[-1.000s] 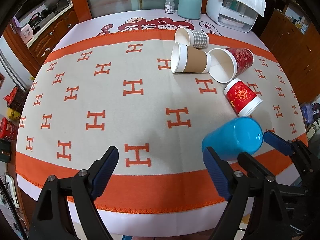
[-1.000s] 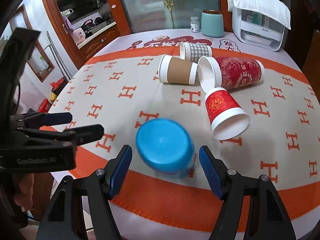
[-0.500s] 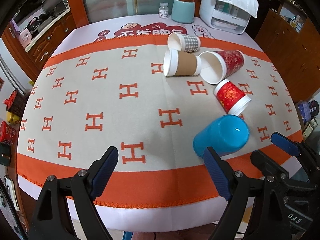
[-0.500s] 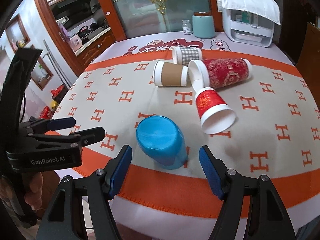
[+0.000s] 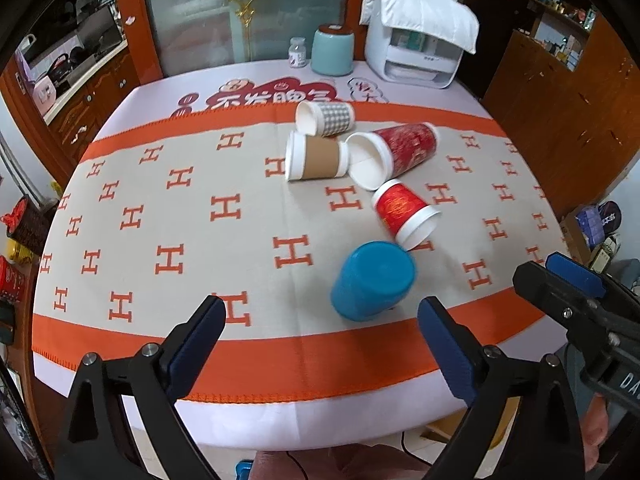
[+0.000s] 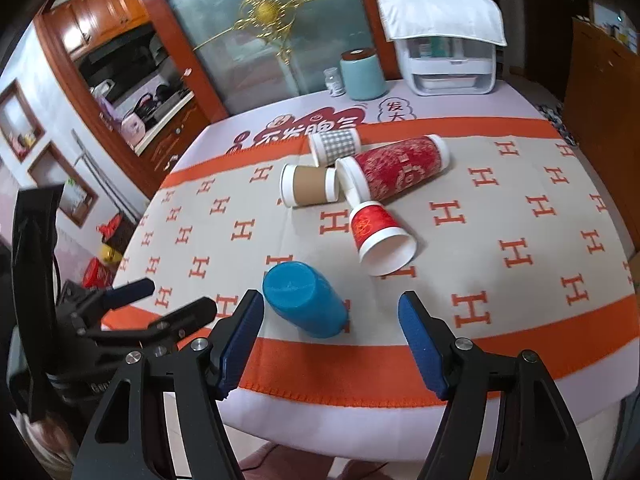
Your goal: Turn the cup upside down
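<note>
Left wrist view shows the blue cup [image 5: 372,280] standing upside down on the table [image 5: 280,408], flat base up, near the front orange band of the H-patterned cloth [image 5: 160,208]. The left gripper [image 5: 320,332] hangs short of the cup with its fingers spread wide — nothing between them. From the right wrist view, the right gripper [image 6: 330,328] is likewise wide open and empty, the blue cup [image 6: 304,300] just ahead of its left finger, apart from both pads. The left gripper [image 6: 160,300] shows there too, off to the side. Just behind the blue cup lies a small red paper cup [image 5: 404,212] on its side, its rim close to the blue one — whether they touch I cannot tell. Farther back lie a tall red cup [image 5: 396,152], a brown-sleeved cup [image 5: 316,158] and a checked cup [image 5: 326,119].
</note>
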{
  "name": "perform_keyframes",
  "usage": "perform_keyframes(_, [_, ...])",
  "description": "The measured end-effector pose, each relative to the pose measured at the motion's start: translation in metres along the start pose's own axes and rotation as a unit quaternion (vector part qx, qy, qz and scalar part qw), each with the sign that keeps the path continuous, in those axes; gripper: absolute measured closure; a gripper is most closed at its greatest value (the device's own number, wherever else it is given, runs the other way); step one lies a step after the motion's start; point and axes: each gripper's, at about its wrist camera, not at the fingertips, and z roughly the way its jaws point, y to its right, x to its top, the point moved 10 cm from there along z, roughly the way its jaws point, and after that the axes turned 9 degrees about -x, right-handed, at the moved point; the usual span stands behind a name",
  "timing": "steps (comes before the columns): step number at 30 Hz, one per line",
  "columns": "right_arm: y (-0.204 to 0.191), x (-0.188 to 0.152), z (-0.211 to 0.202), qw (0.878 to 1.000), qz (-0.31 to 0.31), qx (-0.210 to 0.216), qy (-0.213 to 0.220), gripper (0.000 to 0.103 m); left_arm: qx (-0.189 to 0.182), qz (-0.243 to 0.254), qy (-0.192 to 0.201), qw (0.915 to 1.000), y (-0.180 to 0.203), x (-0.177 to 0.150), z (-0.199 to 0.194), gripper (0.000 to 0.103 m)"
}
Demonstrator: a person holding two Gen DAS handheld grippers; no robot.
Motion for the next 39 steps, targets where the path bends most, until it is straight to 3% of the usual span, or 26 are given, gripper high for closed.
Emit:
perform_keyframes(2, [0.007,0.004,-0.012,1.000,0.017,0.001,-0.003,0.024,-0.006,0.003,0.006,1.0000,0.009,0.003,-0.008,0.007])
perform_keyframes(9, [0.017,0.014,-0.057,0.999,0.019,-0.028,0.026,0.020,-0.006,-0.005,0.028,0.9996,0.025,0.011,-0.037,0.007])
perform_keyframes(22, [0.020,0.025,-0.130,0.994,0.019,-0.053,0.099,0.009,0.039,-0.002,0.099,0.9943,0.032,0.020,-0.086,0.001])
perform_keyframes(39, [0.014,0.029,-0.140,0.993,0.004,-0.046,0.110,0.008,0.057,-0.015,0.109,0.9923,0.029,0.023,-0.091,0.001])
